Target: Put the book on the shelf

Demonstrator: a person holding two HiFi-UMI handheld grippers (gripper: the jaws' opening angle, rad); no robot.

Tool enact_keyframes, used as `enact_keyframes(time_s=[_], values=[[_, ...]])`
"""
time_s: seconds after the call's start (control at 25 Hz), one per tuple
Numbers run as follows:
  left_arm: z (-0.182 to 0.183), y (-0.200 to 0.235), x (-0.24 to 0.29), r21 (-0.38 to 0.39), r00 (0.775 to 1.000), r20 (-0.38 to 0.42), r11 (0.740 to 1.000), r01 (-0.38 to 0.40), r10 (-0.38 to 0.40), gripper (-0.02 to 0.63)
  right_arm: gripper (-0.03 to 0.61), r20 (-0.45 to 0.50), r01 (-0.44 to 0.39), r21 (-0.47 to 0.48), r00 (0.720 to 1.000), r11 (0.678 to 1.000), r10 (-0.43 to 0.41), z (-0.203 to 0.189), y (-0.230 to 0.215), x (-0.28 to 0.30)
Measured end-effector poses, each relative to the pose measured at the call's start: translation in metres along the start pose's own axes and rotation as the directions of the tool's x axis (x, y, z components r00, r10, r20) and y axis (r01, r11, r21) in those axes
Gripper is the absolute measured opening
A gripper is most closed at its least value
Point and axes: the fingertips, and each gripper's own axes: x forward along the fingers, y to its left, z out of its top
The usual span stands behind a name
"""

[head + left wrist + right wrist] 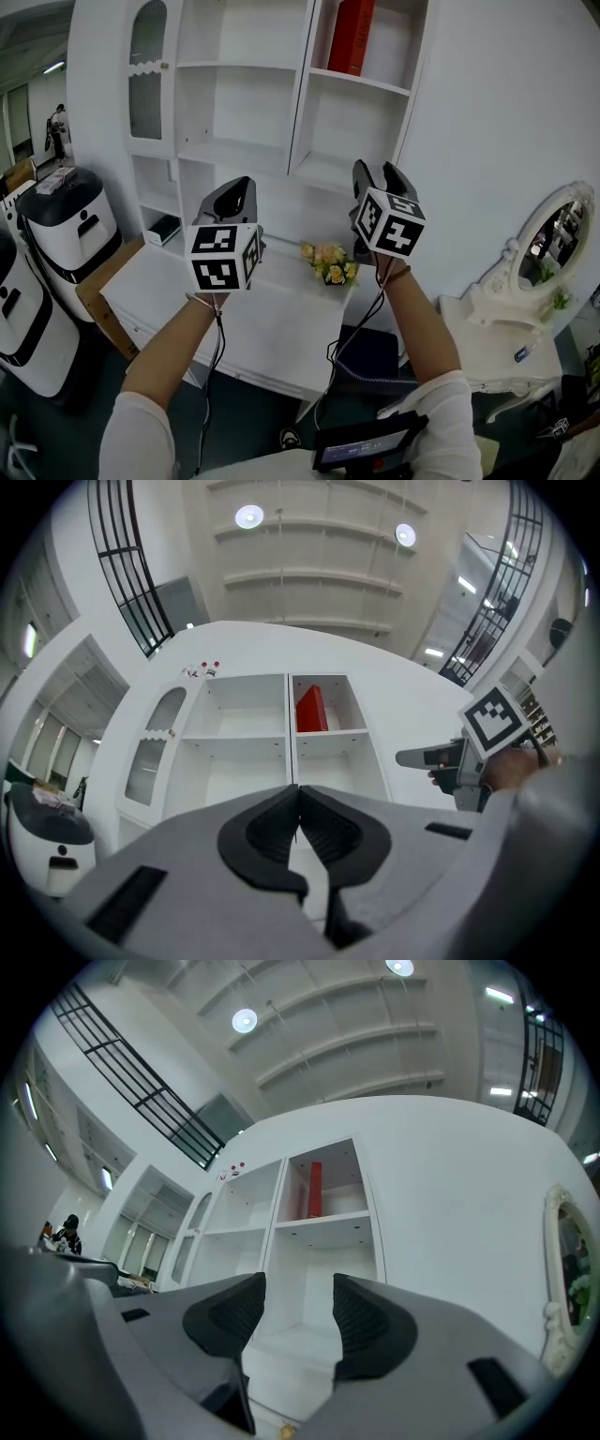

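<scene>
Both forearms reach forward over the white tabletop [272, 328]. At ten o'clock, the left gripper [239, 187] is closed on nothing. Yellow flowers [330, 261] sit between the wrists. The right gripper [378, 178] stands open and empty. At twelve o'clock above it, the red book [352, 36] stands upright (long axis vertical) in the shelf's [305, 94] upper right compartment.

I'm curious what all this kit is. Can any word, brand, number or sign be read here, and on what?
No text can be read anywhere.
Left gripper and right gripper: black-and-white square marker patterns only, no letters.
Red book: no legible print on its spine.
Dark device with a screen at the bottom edge: too blurred to read.
</scene>
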Motion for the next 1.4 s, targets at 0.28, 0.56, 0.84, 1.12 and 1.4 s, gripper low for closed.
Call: enact_keyframes(time_s=[0.28, 0.56, 0.84, 1.12, 1.4], values=[[-0.028, -0.023, -0.008, 0.027, 1.0, -0.018, 0.999, 0.024, -0.023, 0.008, 0.212, -0.041, -0.003, -0.02, 0.999, 1.0, 0.002, -0.042, 0.002, -0.038], [-0.058, -0.045, -0.022, 0.033, 0.998, -0.037, 0.998, 0.056, -0.055, 0.008, 0.17, -0.068, 0.057, -0.009, 0.996, 0.998, -0.057, -0.079, -0.006, -0.071], [-0.077, -0.059, -0.027, -0.009, 0.996, -0.045, 0.997, 0.081, -0.081, 0.008, 0.106, -0.126, 0.152, 0.012, 0.981, 0.988, -0.15, -0.12, -0.021, -0.102], [-0.105, -0.077, -0.032, -0.046, 0.994, -0.071, 0.996, 0.079, -0.082, 0.008, 0.031, -0.137, 0.209, -0.012, 0.968, 0.978, -0.208, -0.157, -0.039, -0.134], [-0.138, -0.1, -0.035, -0.078, 0.992, -0.115, 0.996, 0.038, -0.047, 0.008, 0.025, -0.147, 0.156, -0.029, 0.976, 0.987, -0.158, -0.178, -0.056, -0.15]])
